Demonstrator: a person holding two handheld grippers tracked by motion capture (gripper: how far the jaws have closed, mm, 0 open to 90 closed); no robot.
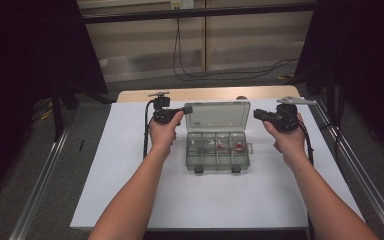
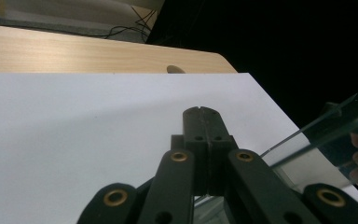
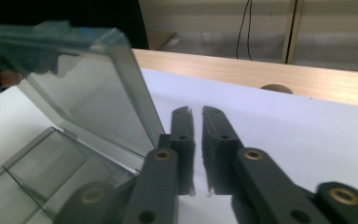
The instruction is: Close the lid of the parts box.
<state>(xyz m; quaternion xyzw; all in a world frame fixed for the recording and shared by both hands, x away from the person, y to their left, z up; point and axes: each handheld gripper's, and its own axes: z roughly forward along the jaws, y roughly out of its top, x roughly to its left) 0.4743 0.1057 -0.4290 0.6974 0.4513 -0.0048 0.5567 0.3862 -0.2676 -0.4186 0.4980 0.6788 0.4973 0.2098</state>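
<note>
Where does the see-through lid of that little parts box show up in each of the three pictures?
High view: the lid stands open at the centre, behind the box's compartments.
Left gripper view: its edge slants in at the right side.
Right gripper view: it fills the upper left, tilted.
Shared landmark: the white sheet under the box.

A clear smoky-grey plastic box (image 1: 217,145) with red bits inside sits on a white sheet (image 1: 130,180); both grippers are black.
</note>
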